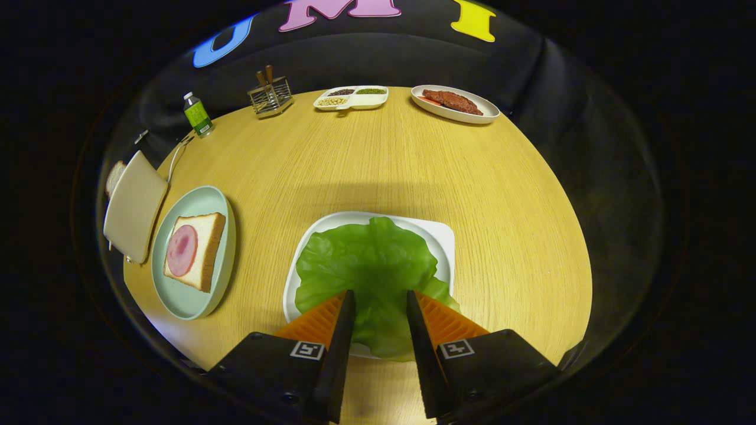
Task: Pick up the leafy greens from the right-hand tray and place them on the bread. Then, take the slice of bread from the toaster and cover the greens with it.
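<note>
Green lettuce leaf (366, 260) lay on its white tray (440, 236) near the tabletop's front edge, directly under the gripper (380, 298), whose fingers stood apart, seemingly untouching.

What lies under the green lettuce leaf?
A white square tray, its rim showing around the green lettuce leaf. The tray's middle is covered. The open tongs hang over the leaf's near edge.
</note>
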The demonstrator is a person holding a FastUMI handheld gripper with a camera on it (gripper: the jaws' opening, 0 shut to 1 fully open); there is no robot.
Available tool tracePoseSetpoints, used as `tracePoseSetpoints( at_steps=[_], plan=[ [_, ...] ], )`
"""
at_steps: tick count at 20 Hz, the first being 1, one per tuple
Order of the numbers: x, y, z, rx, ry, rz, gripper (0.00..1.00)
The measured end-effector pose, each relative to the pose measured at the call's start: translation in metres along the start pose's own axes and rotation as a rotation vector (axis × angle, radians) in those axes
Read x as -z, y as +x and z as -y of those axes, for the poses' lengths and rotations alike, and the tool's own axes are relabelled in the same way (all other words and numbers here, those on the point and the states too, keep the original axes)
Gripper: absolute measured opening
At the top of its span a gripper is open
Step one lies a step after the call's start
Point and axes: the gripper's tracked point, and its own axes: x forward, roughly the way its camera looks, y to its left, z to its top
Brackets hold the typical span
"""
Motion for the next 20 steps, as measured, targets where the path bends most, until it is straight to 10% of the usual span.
tracePoseSetpoints(
  at_steps=[3,8,20],
  plan=[
    [-0.002,0.001,0.001,0.006,0.028,0.010,0.27],
    [-0.002,0.002,0.000,0.008,-0.001,0.017,0.14],
    [-0.011,-0.023,-0.013,-0.074,0.057,0.046,0.06]
  ],
)
